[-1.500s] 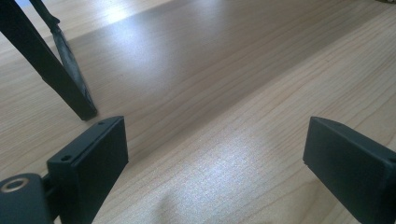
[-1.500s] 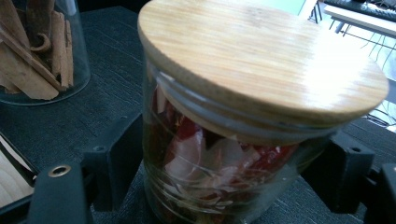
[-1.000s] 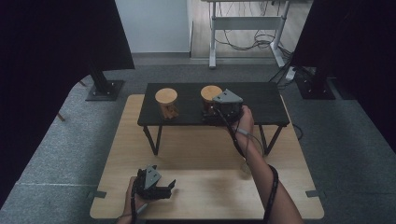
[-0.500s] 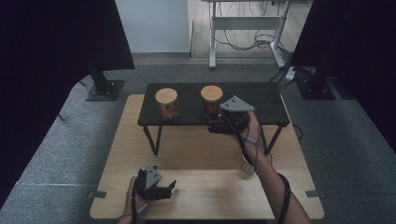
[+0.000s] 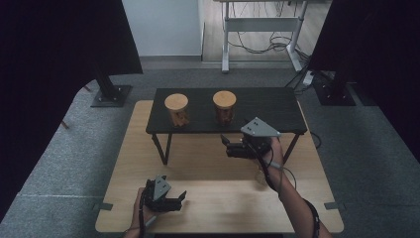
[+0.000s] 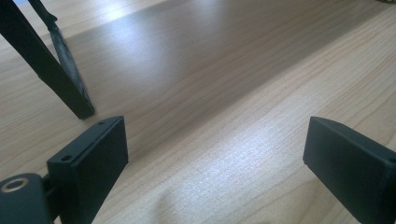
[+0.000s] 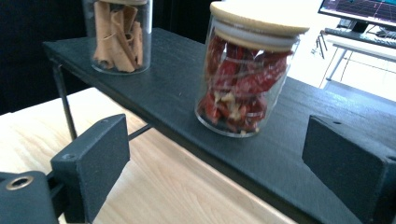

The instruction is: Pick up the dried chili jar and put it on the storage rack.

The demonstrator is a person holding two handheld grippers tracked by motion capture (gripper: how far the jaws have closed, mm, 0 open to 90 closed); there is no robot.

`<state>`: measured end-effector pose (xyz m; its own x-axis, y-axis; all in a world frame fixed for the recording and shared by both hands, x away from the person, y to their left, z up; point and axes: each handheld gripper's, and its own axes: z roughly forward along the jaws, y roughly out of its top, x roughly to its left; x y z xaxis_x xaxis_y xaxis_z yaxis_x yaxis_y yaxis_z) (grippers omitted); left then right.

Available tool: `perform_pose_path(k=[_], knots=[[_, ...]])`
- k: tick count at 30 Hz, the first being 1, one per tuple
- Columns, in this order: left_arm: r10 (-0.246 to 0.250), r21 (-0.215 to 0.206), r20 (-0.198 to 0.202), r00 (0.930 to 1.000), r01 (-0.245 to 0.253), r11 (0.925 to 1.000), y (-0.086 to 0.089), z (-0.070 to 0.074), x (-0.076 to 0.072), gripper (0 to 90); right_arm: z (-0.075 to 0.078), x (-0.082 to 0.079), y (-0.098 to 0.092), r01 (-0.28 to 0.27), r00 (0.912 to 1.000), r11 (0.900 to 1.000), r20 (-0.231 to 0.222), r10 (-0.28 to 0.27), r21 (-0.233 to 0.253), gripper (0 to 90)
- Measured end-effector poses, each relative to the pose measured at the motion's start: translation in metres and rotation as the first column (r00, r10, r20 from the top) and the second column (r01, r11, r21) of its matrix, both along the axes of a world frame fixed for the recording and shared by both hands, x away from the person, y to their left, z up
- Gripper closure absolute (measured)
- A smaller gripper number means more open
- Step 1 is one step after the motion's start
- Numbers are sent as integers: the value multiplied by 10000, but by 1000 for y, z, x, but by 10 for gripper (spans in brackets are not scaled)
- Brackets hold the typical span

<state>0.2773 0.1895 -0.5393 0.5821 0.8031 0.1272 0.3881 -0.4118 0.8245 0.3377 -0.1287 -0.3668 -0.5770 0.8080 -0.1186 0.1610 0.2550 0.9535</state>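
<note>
Widest of all, the pale wooden surface (image 5: 208,163) spreads under everything, its bare grain bright in the left gripper view. Standing on it is the black shelf (image 5: 257,106), a low dark stand on thin legs, one leg slanting across the top-left corner of the left gripper view.

On that shelf, two glass jars with wooden lids. The jar of red pieces (image 5: 224,106) stands upright near the middle of the shelf, set back a little from the front edge; in the right gripper view it sits between the two black jaws but beyond them, nothing touching it. The jar of tan curls (image 5: 177,109) stands upright to its left, well apart from it.

Now the hands. The right tongs (image 5: 229,147) hang just in front of the shelf's front edge, below the jar of red pieces, grey plate on top, cable trailing along the forearm. Jaws wide apart, gripping nothing, aimed at that jar but short of it.

The left tongs (image 5: 179,199) sit low near the front edge of the wooden surface, well away from both jars. Jaws spread here too, with only bare wood between them.
</note>
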Motion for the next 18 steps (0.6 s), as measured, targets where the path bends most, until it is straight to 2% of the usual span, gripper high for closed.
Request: perform_pose_path(k=[4,10,14,18], knots=[[21,-44,-36,10000,-21,10000,-1,0,0,63,-6,-14,-8,-71,9999,10000,129,71,62,73],[82,11,-38,10000,-82,10000,0,0,0,63,-18,-35,-17,-385,9990,9982,233,375,453,75],[159,-51,1,9999,-159,9999,2,1,-1,63,-31,-49,-21,-539,9981,9974,339,523,472,78],[186,-45,25,9998,-186,9998,3,2,0,63,-48,-62,-27,-607,9980,9953,243,590,761,80]])
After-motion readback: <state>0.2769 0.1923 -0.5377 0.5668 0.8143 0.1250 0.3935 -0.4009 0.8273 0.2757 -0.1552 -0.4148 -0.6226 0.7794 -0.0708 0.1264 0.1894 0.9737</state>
